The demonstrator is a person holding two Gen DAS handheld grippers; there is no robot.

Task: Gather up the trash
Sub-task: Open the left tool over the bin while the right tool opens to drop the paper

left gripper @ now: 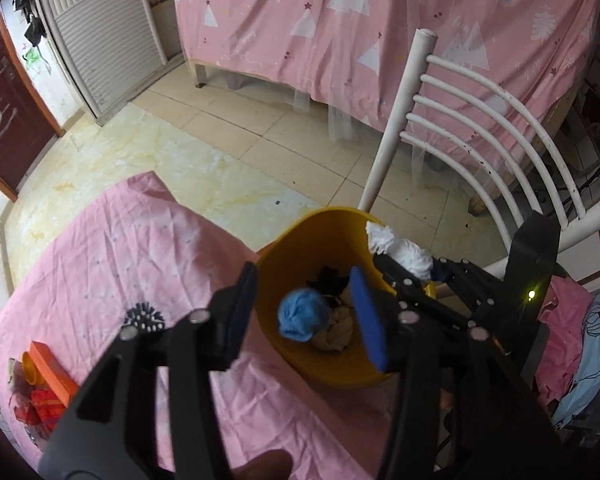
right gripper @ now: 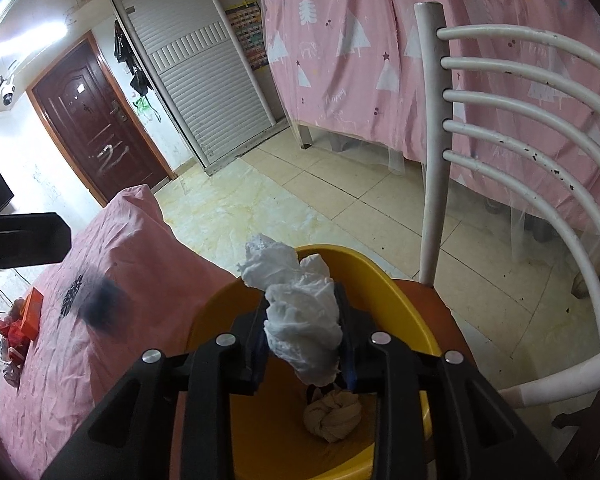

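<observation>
A yellow bin (left gripper: pixel 300 236) stands beside the pink-covered table; it also shows in the right wrist view (right gripper: pixel 384 276). It holds a blue wad (left gripper: pixel 300 316), a beige wad (left gripper: pixel 338 334) and something black (left gripper: pixel 330 280). My left gripper (left gripper: pixel 302 312) is open and empty above the bin. My right gripper (right gripper: pixel 304 332) is shut on a crumpled white tissue (right gripper: pixel 300 312) over the bin's mouth; it shows in the left wrist view (left gripper: pixel 400 250) at the bin's far rim. The beige wad (right gripper: pixel 332 418) lies below it.
A white chair (left gripper: pixel 472 128) stands right behind the bin. On the table's (left gripper: pixel 112 248) left edge lie an orange box (left gripper: pixel 52 368), a red wrapper (left gripper: pixel 40 404) and a black patterned scrap (left gripper: pixel 144 318). A pink-draped bed (left gripper: pixel 380 20) is beyond the tiled floor.
</observation>
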